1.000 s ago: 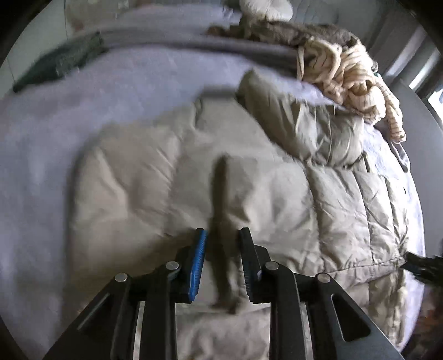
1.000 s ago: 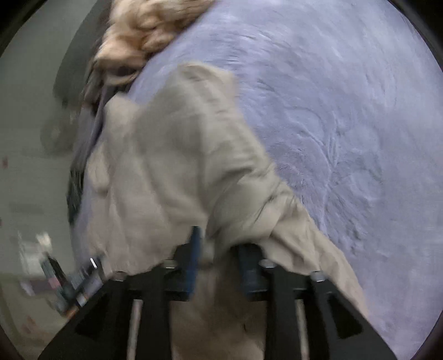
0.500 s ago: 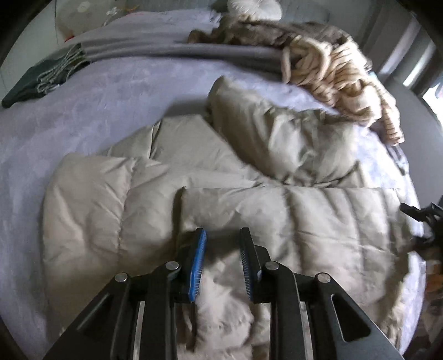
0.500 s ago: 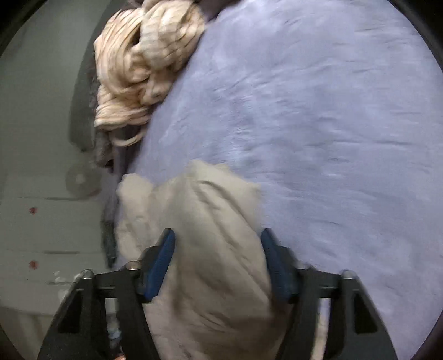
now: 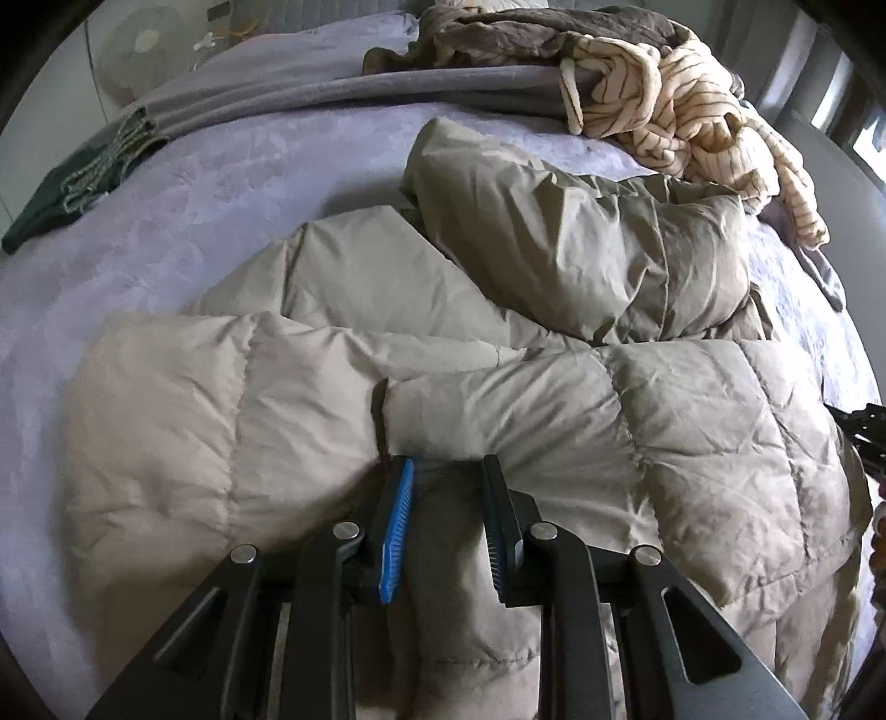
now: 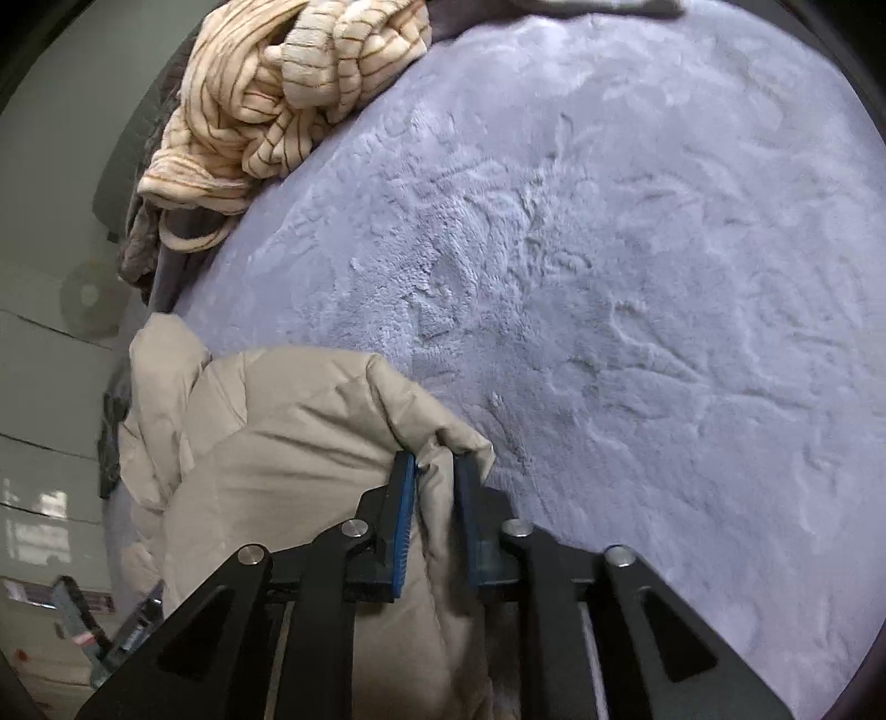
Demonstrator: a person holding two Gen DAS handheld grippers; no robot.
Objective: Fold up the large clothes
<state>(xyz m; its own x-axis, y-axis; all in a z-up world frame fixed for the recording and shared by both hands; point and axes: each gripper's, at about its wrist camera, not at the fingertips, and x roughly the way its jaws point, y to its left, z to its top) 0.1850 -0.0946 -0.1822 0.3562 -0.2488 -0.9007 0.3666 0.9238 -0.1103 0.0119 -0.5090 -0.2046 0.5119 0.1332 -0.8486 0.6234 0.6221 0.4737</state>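
Puffer jacket, light, soft and slippery on the bed: both the left claw and the right claw, just closing, clamp its edge, the best hold.

place: home bedroom | cues: bed with lilac blanket; heaped clothes; fan

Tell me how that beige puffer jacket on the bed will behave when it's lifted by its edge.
The puffer jacket will probably drape and sag: it lies in soft creased folds. Its quilted, puffy panels suggest it is light for its bulk. The smooth shell may be slippery, so the fold pinched in the right tool could creep out.
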